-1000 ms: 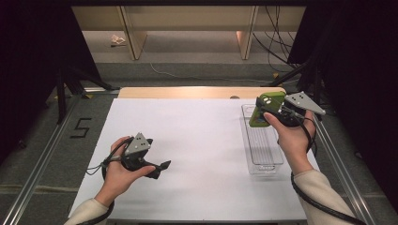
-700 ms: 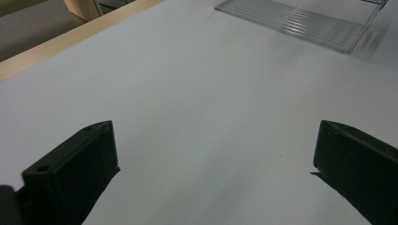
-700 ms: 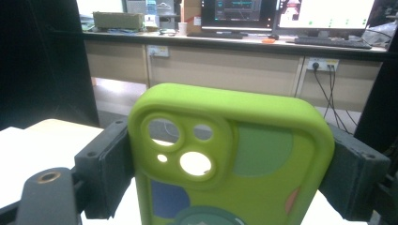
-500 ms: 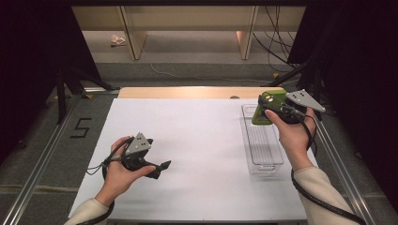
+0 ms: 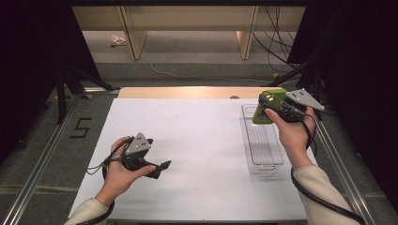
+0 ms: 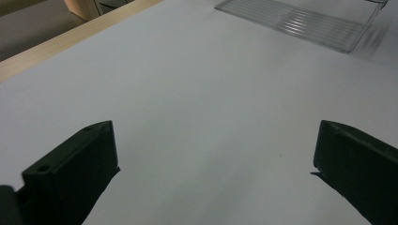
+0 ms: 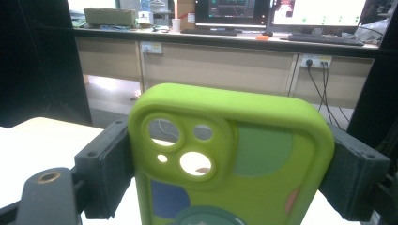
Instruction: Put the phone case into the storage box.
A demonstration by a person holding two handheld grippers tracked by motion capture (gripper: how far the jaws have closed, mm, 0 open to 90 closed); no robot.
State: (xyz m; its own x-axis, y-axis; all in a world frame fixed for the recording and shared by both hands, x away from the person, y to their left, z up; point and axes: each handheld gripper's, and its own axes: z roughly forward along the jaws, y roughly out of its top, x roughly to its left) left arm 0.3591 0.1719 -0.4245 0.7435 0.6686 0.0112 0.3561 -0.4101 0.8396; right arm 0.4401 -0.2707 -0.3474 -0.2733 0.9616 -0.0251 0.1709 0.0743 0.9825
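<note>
The phone case (image 7: 230,159) at the centre of the right gripper view is bright lime green, with rounded patches of duller green, dark blue and a small salmon-pink fleck toward its lower right. The jaws on either side of it are matt black. In the high view the table (image 5: 197,140) across the middle of the frame is plain white, with a pale wood strip along its far edge. The tray (image 5: 263,145) at centre right is clear plastic with fine ribbed lines. The left gripper (image 5: 159,168), at lower left, is black with a grey plate on top. The floor is grey, with a black "5" (image 5: 80,127) at the left.
</note>
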